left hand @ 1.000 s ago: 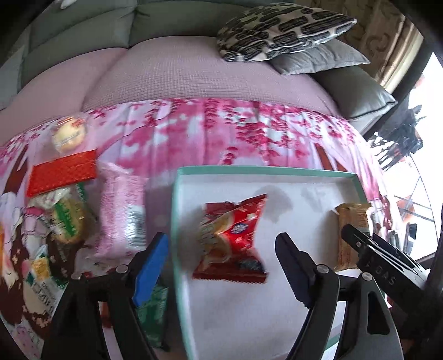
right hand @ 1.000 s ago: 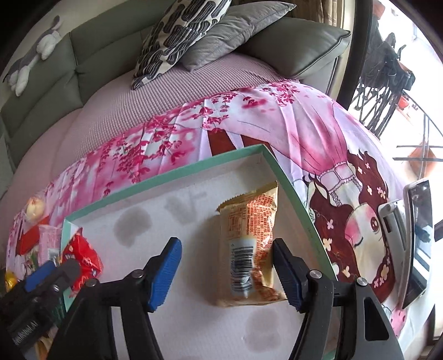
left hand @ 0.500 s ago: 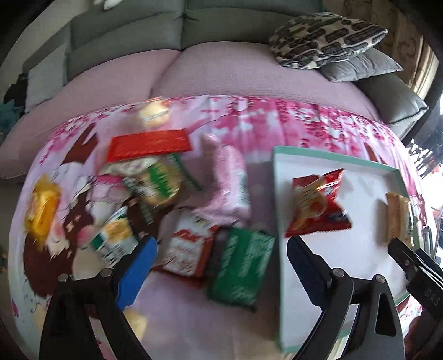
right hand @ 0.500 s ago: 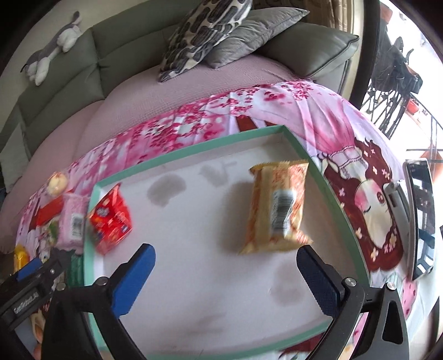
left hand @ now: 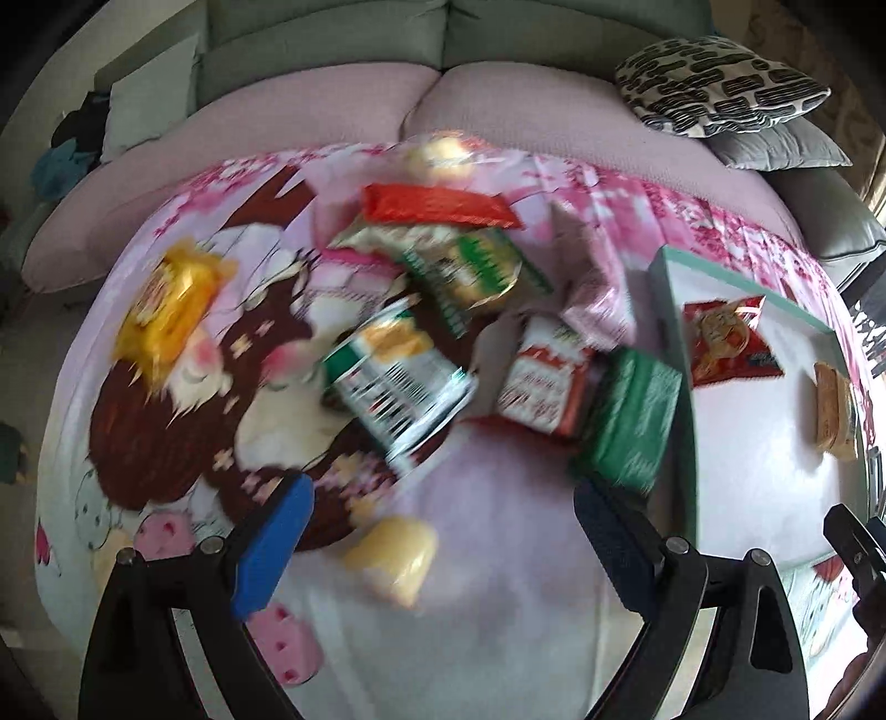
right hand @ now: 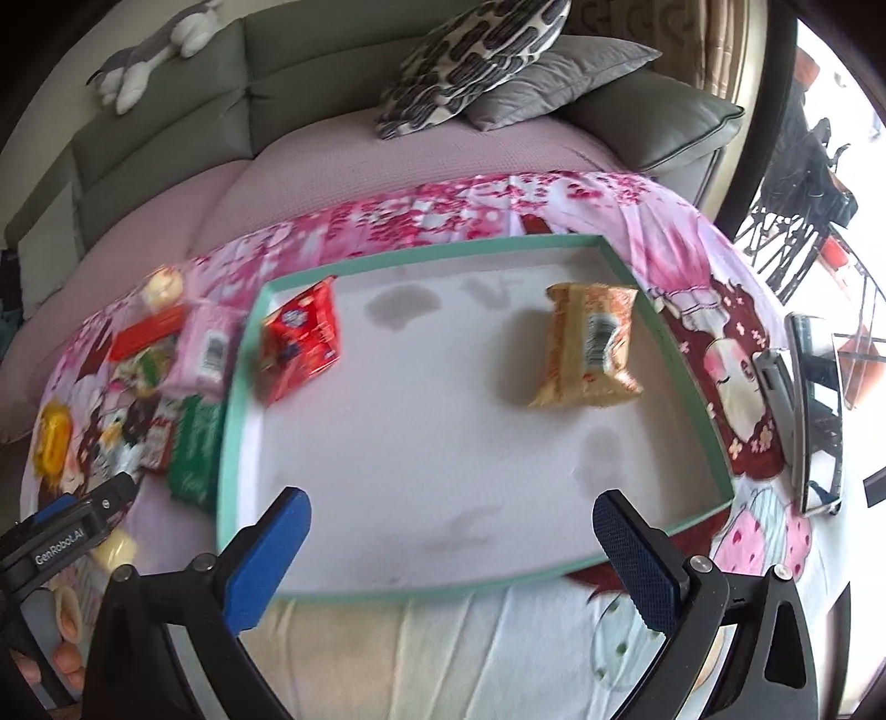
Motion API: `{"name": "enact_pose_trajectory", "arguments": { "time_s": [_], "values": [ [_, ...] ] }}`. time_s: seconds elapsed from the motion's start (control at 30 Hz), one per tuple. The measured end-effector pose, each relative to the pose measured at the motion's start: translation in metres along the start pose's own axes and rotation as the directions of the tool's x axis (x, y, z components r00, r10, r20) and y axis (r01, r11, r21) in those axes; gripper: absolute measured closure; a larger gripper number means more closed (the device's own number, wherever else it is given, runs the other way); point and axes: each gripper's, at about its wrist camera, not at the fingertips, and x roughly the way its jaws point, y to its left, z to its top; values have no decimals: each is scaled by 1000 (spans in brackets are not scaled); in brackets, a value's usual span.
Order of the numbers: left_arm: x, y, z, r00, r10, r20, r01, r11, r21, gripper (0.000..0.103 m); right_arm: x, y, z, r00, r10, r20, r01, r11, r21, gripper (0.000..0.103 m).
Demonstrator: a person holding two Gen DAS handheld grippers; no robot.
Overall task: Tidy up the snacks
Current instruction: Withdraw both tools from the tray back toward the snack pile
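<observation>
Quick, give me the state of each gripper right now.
Left gripper: open, holding nothing, above the loose snacks; its jaws have just been opening.
Right gripper: open, holding nothing, at the tray's near edge; jaws just opened.

One green-rimmed tray point(right hand: 670, 354) held two snack packets: one red point(right hand: 302, 338), one orange point(right hand: 590, 346). Two cushions point(right hand: 476, 52) lay on one sofa point(right hand: 166, 133).

Two downward-tilted wrist views from above, left over snack pile point(left hand: 443, 332), right over tray point(right hand: 238, 399), sharing both.
</observation>
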Motion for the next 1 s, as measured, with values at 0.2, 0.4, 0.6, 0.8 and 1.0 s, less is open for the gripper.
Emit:
{"name": "enact_pose_trajectory", "arguments": {
  "time_s": [0.2,0.4,0.6,0.8,1.0],
  "values": [
    [-3,37,-10,999,3,-32,-5,999,-48,8,5,28,-14,995,-19,-95,17,1000,-25,0],
    [-6,71,-17,999,-7,-49,2,994,-110,8,1,54,-23,993,-4,-118,-3,998,-58,0],
    [-4,77,-25,997,-34,-69,26,993,-118,8,0,81,-34,989,25,-144,-40,993,-107,0],
    [3,65,-33,993,-55,-102,47,996,-72,8,2,99,-45,983,34,-179,-59,988,-140,0],
    [15,54,-37,989,-59,-139,51,997,-62,10,3,97,-45,984,23,-178,-49,989,-139,0]
  ]
}}
